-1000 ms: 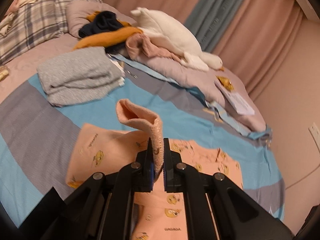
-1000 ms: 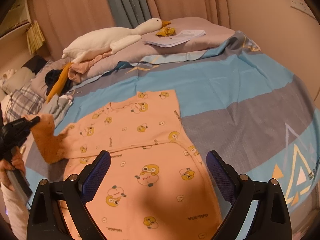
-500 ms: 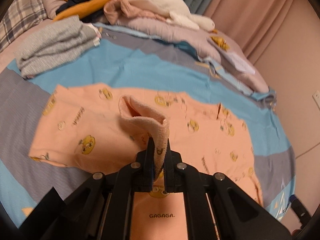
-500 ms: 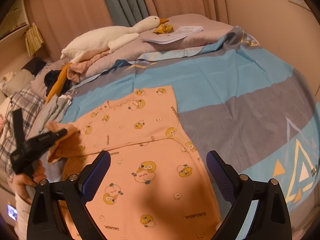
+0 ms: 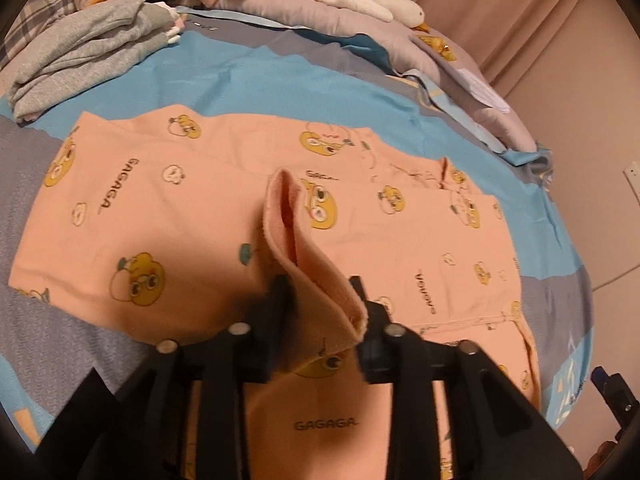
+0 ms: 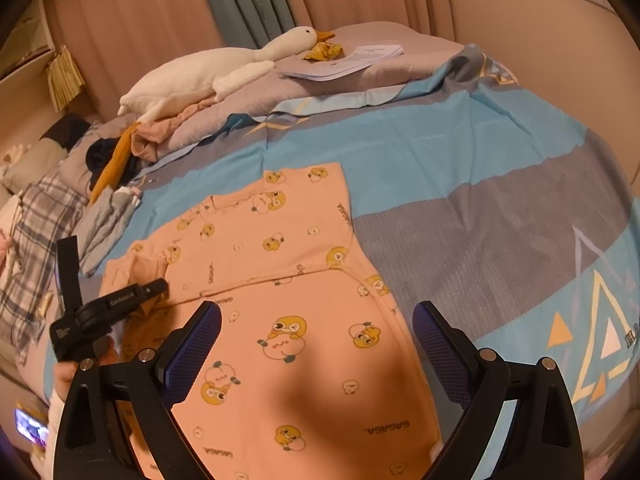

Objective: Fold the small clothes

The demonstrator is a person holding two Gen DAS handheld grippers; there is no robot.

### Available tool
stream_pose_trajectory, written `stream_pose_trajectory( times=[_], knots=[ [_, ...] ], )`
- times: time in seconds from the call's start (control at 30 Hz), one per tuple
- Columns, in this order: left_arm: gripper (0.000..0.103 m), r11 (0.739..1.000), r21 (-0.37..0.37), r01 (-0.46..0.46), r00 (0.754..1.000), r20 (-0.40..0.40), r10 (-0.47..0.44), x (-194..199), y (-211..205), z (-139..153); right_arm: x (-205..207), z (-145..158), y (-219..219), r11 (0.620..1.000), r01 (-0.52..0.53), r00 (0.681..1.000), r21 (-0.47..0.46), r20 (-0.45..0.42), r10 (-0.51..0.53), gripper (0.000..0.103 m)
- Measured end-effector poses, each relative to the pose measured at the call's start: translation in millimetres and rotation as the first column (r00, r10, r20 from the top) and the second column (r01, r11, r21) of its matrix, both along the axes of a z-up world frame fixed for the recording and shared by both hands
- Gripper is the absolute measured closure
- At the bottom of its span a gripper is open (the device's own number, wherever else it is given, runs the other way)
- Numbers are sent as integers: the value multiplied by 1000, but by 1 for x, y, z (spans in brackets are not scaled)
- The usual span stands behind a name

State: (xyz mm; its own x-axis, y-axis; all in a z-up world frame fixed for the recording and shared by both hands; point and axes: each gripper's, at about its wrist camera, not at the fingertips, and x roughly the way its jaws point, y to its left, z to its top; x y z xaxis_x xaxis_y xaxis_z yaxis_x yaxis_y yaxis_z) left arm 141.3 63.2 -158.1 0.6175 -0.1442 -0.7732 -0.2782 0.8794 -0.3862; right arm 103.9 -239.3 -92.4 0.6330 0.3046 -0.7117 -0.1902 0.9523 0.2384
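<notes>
A small peach garment (image 5: 208, 208) printed with yellow cartoon figures lies spread flat on the bed (image 5: 304, 80); it also shows in the right wrist view (image 6: 280, 280). Its sleeve cuff (image 5: 308, 268) lies between the fingers of my left gripper (image 5: 322, 300), folded over the garment's body. The left jaws stand apart and the cuff rests loosely between them. My left gripper also shows in the right wrist view (image 6: 158, 286) at the garment's left edge. My right gripper (image 6: 316, 344) is wide open and empty, above the garment's lower part.
A folded grey garment (image 5: 84, 52) lies at the bed's far left. A pile of clothes (image 6: 120, 156) and a white goose plush (image 6: 216, 72) lie along the far side. Papers (image 6: 352, 60) rest on the grey pillow. The blue and grey sheet (image 6: 500, 200) stretches to the right.
My left gripper has carried the sleeve cuff inward over the garment's body and lowered it; its jaws have parted from shut on the cuff. My right gripper stays open and has barely moved.
</notes>
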Motion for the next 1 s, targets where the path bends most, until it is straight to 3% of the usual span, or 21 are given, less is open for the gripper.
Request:
stream_pose_trajectory(
  times=[0.17, 0.4, 0.5, 0.77, 1.0],
  knots=[
    [54, 999, -24, 43, 999, 25, -42, -2, -7, 5, 0, 0, 0, 1000, -3, 1000, -2, 3, 3, 7],
    [53, 998, -52, 42, 999, 28, -41, -6, -9, 13, 0, 0, -1, 1000, 4, 1000, 2, -3, -4, 7],
    [41, 998, -57, 28, 999, 48, -26, -13, -4, 26, 0, 0, -1, 1000, 5, 1000, 0, -1, -5, 7],
    [22, 996, -60, -71, 992, 99, 77, -50, 23, 64, 0, 8, 4, 1000, -25, 999, -7, 21, 25, 7],
    [18, 973, -22, -228, 969, 92, 229, -99, 58, 82, -5, 28, 29, 992, -128, 989, -17, 77, 129, 7]
  ],
)
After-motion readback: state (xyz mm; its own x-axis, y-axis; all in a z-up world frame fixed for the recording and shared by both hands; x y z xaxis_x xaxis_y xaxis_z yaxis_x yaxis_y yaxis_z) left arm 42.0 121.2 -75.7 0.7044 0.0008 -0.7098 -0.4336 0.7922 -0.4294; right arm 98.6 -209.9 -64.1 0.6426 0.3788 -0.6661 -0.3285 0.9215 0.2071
